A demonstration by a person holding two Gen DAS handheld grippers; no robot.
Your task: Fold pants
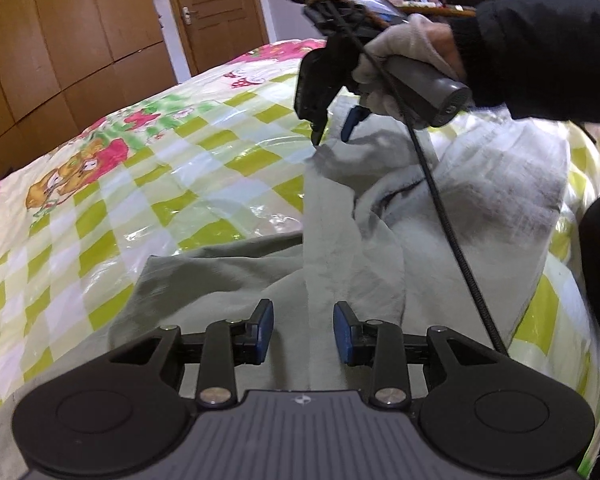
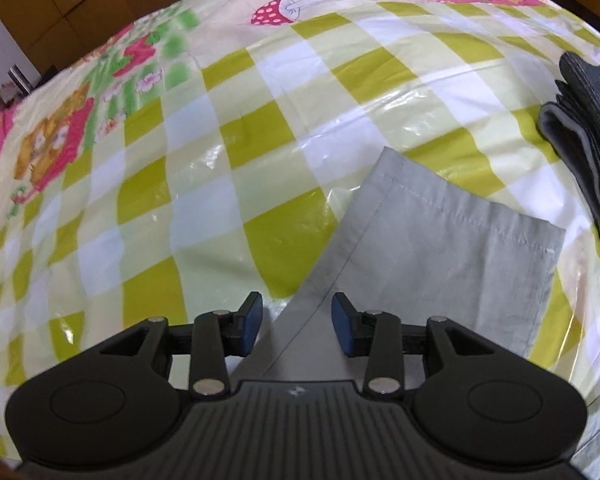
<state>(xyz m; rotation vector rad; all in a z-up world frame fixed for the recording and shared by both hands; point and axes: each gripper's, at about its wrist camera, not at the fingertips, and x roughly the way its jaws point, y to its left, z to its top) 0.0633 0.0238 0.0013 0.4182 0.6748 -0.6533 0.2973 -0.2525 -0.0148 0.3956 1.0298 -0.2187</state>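
Observation:
Light grey pants (image 1: 340,232) lie rumpled on the checked bed cover, with a pale inner lining showing at the right. My left gripper (image 1: 302,330) is open just above the pants, a fold of cloth between its blue pads. My right gripper (image 1: 334,128) shows in the left wrist view, held in a white-gloved hand, open, tips down at the far part of the pants. In the right wrist view the right gripper (image 2: 296,326) is open over the edge of a flat hemmed pant leg (image 2: 440,240).
The bed (image 2: 180,200) has a glossy green, white and pink checked cover. A folded dark grey garment (image 2: 592,132) lies at the right. Wooden wardrobe doors (image 1: 80,20) and a door stand behind the bed. A black cable (image 1: 448,220) hangs from the right gripper across the pants.

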